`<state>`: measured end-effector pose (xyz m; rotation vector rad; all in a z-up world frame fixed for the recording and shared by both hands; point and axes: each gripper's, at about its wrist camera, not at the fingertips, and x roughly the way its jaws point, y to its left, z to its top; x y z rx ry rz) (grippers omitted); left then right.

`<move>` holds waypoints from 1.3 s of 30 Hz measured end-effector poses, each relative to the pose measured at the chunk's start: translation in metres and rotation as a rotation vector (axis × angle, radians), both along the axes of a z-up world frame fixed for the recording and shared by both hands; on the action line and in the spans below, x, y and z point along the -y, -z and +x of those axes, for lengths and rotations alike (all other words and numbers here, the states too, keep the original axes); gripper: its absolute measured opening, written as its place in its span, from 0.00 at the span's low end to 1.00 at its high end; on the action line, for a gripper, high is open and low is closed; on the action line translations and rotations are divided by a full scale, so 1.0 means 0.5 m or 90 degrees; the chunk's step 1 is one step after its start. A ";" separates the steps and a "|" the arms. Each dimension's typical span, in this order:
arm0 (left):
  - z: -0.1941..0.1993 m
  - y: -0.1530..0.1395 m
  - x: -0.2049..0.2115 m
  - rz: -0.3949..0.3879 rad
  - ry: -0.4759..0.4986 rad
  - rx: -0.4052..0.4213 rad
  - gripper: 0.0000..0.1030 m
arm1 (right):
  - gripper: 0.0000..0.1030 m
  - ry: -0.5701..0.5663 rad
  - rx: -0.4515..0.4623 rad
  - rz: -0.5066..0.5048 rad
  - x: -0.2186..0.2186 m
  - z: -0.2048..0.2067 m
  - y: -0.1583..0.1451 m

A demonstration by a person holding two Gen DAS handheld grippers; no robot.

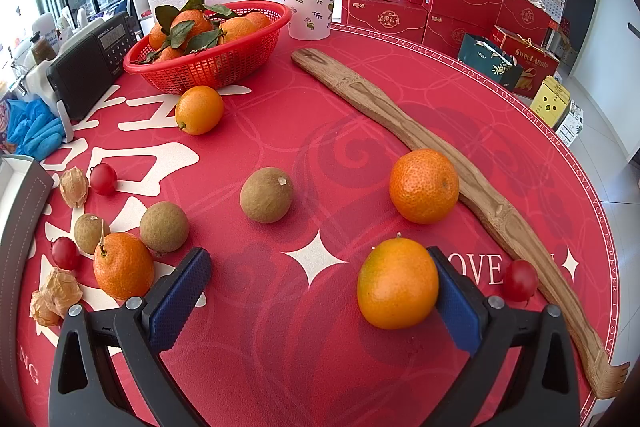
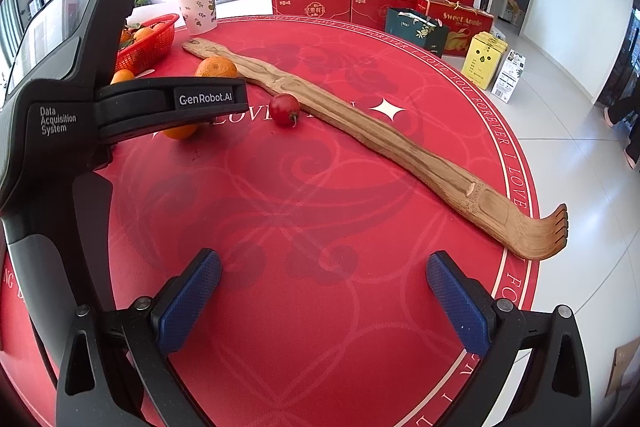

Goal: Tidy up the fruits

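My left gripper [image 1: 320, 287] is open low over the red tablecloth; an orange kumquat [image 1: 397, 283] lies against the inside of its right finger [image 1: 456, 299]. Loose fruit lies around: a mandarin [image 1: 424, 185], a longan [image 1: 266, 195], another kumquat [image 1: 199, 109], a cherry tomato [image 1: 519, 280], and at the left a mandarin [image 1: 123, 265], longans [image 1: 164, 227], tomatoes [image 1: 103, 179] and husked physalis [image 1: 74, 185]. A red basket [image 1: 208, 65] of leafy mandarins stands at the back left. My right gripper [image 2: 323, 281] is open and empty; its view shows the left gripper's body [image 2: 132, 107] and the tomato [image 2: 284, 109].
A long wooden back scratcher [image 1: 420, 143] lies diagonally across the table, also in the right wrist view [image 2: 360, 131]. A paper cup [image 1: 308, 5] stands behind the basket. A black radio [image 1: 90, 65], blue gloves [image 1: 34, 127] and a grey box [image 1: 20, 195] sit at the left. Red gift boxes [image 1: 460, 3] stand beyond the table.
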<state>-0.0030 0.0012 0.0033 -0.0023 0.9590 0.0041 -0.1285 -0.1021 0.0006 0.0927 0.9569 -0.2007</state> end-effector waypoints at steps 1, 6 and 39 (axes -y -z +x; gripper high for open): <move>0.000 0.000 0.000 0.000 0.000 0.000 1.00 | 1.00 0.001 -0.002 0.001 0.000 0.000 0.000; 0.000 0.000 0.000 0.000 0.000 0.000 1.00 | 1.00 0.002 -0.014 0.005 0.000 0.000 0.000; -0.156 -0.082 -0.307 0.038 0.035 0.006 1.00 | 1.00 -0.027 0.008 -0.010 -0.002 -0.015 -0.004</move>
